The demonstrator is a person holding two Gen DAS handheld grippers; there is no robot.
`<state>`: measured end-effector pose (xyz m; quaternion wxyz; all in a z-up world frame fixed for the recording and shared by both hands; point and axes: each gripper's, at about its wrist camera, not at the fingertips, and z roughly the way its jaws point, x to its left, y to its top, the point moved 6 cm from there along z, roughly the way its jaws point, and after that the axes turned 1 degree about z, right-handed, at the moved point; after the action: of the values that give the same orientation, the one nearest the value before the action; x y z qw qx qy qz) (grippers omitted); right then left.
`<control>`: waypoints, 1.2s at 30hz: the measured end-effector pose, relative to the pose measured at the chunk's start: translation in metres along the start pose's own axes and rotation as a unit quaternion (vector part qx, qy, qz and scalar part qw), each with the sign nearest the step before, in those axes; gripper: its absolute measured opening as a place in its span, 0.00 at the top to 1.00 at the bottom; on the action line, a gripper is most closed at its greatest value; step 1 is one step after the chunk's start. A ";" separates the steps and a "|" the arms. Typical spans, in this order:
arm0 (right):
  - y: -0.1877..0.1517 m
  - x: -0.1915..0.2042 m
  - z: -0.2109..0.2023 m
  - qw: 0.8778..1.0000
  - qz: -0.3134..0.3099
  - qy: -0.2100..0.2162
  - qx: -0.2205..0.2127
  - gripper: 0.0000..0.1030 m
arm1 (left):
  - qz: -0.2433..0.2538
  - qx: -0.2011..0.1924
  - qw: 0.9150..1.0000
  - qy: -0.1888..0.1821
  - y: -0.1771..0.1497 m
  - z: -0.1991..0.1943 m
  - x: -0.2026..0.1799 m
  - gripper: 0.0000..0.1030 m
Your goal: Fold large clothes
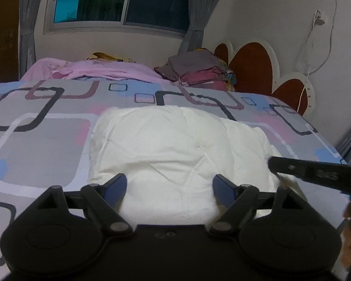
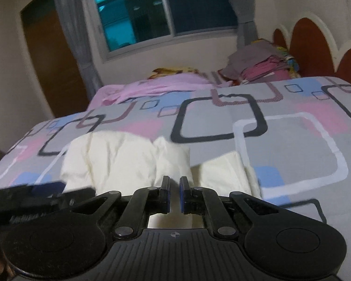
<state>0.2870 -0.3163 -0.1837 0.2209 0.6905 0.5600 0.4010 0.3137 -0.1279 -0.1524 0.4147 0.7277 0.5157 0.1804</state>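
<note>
left gripper spread wide, blue pads apart with nothing pinched, hovering over the near edge of the white garment. right gripper closed down to a thin slit, nothing visibly clamped between its pads, poised just above the same garment's near edge; seen from the left wrist as a dark blurred bar at the garment's right side. garment lying flat on the bedspread, already folded into a thick, puffy cream-white bundle, roughly rectangular, with soft creases and a stitched seam across its top; from the right wrist, visibly split into a few rounded lobes, one flap lying a little apart at the right. bedspread beneath the garment grey, printed with rounded squares outlined in dark navy, white and striped maroon, plus pink and blue patches, smooth and taut around the garment. beyond the garment, at the far side of the bed, a crumpled pink cloth with something yellow behind it; far right of the garment, a stack of folded clothes in grey, maroon and pink, set against a brown headboard with scalloped white trim. behind all that, a cream wall, a sliding window dark with a teal glow, grey curtains on both sides, a wooden door far left, a white cable hanging from a wall socket at the right.
</note>
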 end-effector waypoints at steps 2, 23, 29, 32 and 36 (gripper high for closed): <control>-0.009 -0.005 0.022 1.000 -0.012 -0.023 0.009 0.94 | -0.001 0.003 1.000 0.001 -0.003 0.008 0.000 0.22; -0.041 -0.039 0.060 0.997 -0.006 -0.055 0.058 0.95 | 0.010 0.043 0.998 0.033 -0.012 0.037 -0.006 0.10; -0.023 -0.041 0.015 0.998 0.002 -0.056 0.029 0.14 | 0.005 0.055 0.996 0.065 -0.004 0.017 -0.009 0.04; -0.019 -0.043 0.001 0.999 0.005 -0.044 0.030 0.14 | 0.009 0.062 0.996 0.067 -0.003 0.007 -0.011 0.03; -0.019 -0.048 -0.015 0.999 0.014 -0.036 0.036 0.08 | 0.020 0.066 0.994 0.079 -0.001 -0.005 -0.015 0.02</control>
<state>0.2613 -0.3587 -0.2046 0.2100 0.7198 0.5560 0.3588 0.3034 -0.1390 -0.1474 0.3199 0.7474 0.5426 0.2113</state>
